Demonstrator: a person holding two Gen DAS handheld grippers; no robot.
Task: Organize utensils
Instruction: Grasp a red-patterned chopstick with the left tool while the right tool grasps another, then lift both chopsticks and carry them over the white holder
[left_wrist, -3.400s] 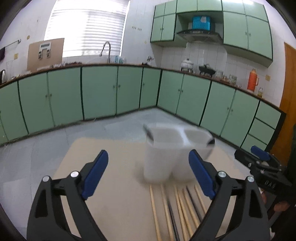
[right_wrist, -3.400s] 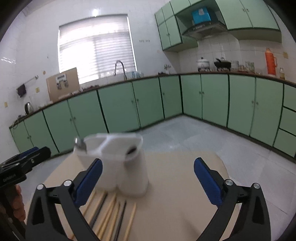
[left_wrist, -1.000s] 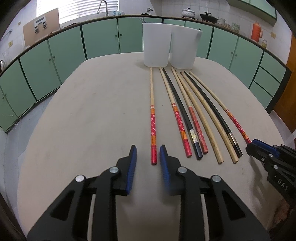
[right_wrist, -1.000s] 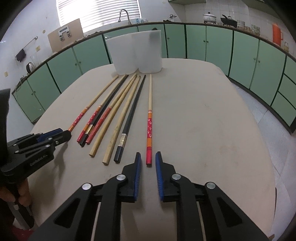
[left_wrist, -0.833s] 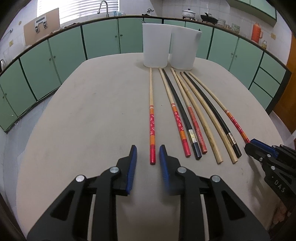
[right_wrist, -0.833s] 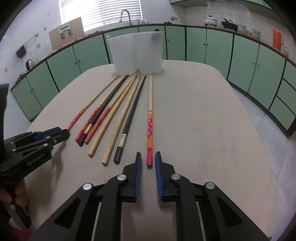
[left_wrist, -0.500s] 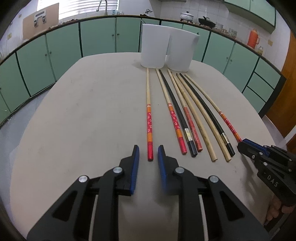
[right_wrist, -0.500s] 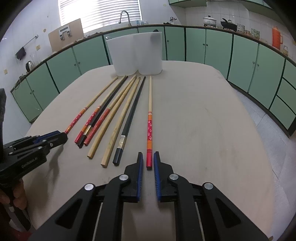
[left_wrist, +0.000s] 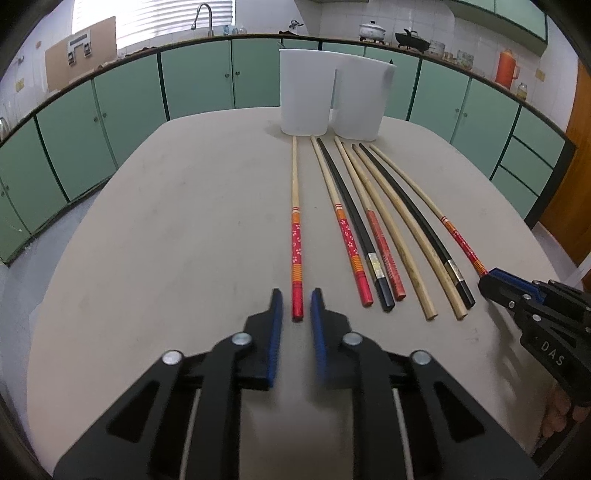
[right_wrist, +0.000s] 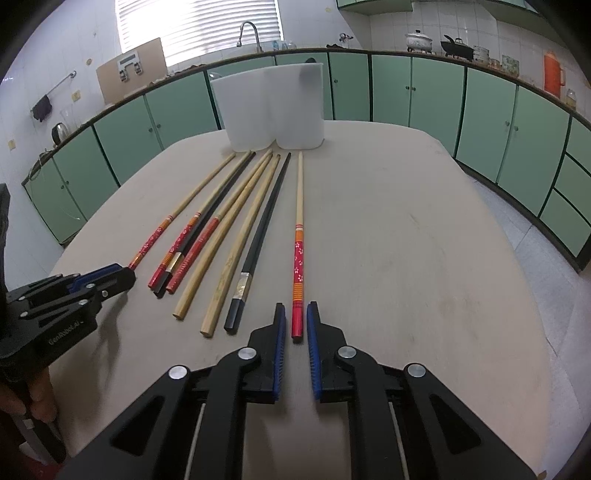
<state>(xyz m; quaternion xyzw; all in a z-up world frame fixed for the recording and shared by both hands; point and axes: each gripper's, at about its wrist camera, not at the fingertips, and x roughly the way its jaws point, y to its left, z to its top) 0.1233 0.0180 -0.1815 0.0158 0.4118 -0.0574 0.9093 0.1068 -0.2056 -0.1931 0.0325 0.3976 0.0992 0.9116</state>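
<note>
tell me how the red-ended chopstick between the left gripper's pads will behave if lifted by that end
The chopstick looks straight and rigid, so it likely won't bend. Long and thin, it is probably light but may pivot in an end grip. Its glossy red end might slip.

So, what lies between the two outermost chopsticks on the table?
Six more chopsticks, side by side: two red-ended, two black, two plain. Both wrist views show it.

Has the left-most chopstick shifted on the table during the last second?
No. The left-most chopstick still lies straight, with its thin tip just short of the white holder, as it did a second ago.
</note>
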